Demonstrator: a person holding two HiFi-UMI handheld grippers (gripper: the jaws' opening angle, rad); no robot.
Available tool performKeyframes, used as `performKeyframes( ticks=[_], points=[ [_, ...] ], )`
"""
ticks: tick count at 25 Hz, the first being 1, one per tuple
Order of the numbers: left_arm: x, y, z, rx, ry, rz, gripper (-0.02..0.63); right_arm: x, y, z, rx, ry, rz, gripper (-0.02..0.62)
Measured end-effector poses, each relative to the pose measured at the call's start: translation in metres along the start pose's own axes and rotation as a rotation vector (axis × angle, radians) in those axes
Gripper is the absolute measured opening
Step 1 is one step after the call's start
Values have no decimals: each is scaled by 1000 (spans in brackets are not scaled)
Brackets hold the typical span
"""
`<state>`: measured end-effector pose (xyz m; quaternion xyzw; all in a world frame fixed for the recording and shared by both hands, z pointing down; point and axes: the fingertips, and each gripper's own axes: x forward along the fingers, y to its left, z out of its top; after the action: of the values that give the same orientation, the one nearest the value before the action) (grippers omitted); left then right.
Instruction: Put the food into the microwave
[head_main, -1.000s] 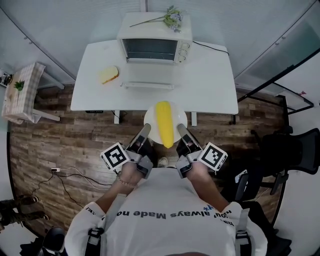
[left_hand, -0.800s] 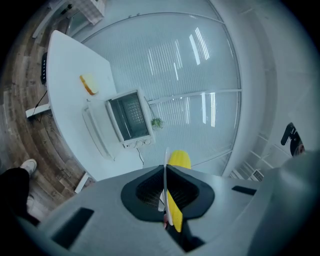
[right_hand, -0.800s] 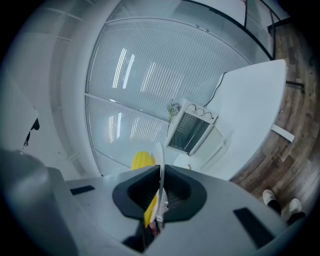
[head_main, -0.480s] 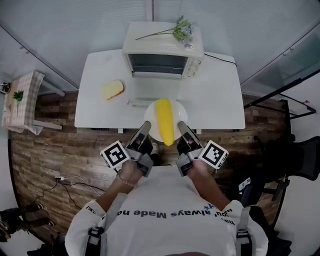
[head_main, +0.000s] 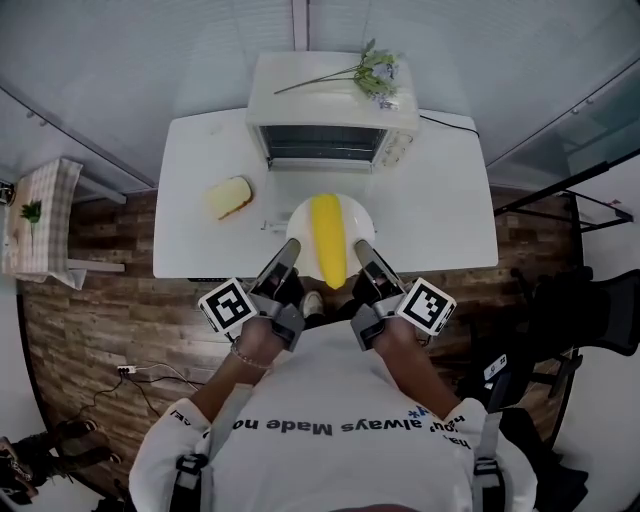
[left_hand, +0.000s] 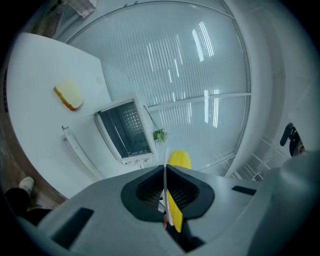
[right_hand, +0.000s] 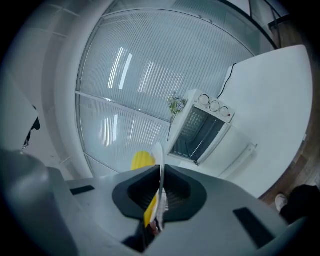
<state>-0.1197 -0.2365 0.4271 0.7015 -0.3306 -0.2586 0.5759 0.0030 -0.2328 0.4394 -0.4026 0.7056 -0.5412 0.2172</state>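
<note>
The left tongs (head_main: 286, 255) and right tongs (head_main: 362, 255) each clamp the rim of the plate (head_main: 298, 222) carrying corn (head_main: 326, 238), seemingly held over the worktop (head_main: 440, 210) before the microwave (head_main: 330, 145) (door open).

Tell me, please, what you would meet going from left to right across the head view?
Checked side table, bread slice, left gripper shut on the plate rim, corn, right gripper shut on the opposite rim, black chair. The oven spans the middle, so I leave it out.
</note>
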Motion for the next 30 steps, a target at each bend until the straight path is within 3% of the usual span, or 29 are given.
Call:
performKeyframes(
  ticks=[5, 12, 30],
  points=[
    [13, 8, 5, -18, 13, 9, 18, 8, -15, 7, 21, -1, -39, 25],
    [37, 15, 15, -19, -6, 34, 18, 28, -17, 30, 16, 8, -13, 25],
    [161, 9, 13, -27, -25, 33, 18, 55, -54, 146, 32, 20, -12, 25]
  ],
)
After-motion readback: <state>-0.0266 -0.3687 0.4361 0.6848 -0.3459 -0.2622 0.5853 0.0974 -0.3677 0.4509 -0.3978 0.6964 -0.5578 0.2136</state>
